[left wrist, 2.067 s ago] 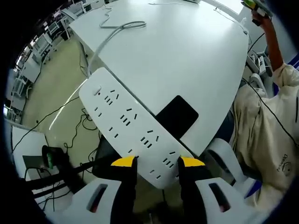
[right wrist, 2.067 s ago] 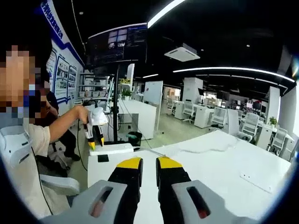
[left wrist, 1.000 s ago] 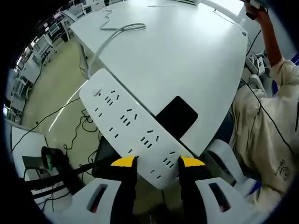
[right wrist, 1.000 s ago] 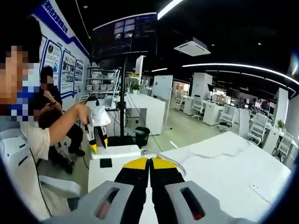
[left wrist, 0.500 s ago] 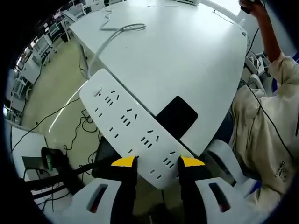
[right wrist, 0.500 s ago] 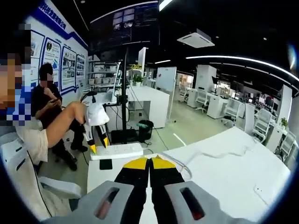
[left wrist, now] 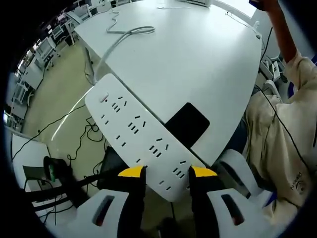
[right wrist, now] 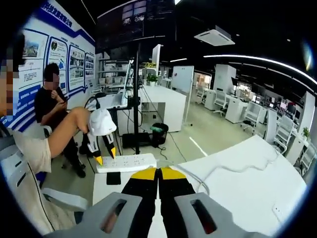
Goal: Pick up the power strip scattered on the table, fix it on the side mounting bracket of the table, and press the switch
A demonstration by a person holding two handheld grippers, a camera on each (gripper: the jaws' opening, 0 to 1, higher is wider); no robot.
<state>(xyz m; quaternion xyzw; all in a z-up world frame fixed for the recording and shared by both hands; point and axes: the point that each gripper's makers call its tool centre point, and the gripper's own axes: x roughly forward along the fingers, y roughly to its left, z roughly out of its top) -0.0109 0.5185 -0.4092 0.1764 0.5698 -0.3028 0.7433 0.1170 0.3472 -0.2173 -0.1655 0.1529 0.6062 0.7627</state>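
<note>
Left tongs (left wrist: 166, 172) clamped on the near end of the power strip (left wrist: 136, 134), held slantwise over the counter (left wrist: 198, 54) corner, above a black pad (left wrist: 188, 121) at the edge. Right tongs (right wrist: 158, 173) pressed together, empty, raised well above the counter. Likely trouble: gripped only at one end, long body levering and twisting out of the grip. Cord (left wrist: 119, 37) trailing across the counter, apt to drag or snag during the move toward the side bracket.

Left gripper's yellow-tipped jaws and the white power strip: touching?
Touching. In the left gripper view the left gripper has both yellow tips pressed against the near end of the white power strip, one on each edge.
</note>
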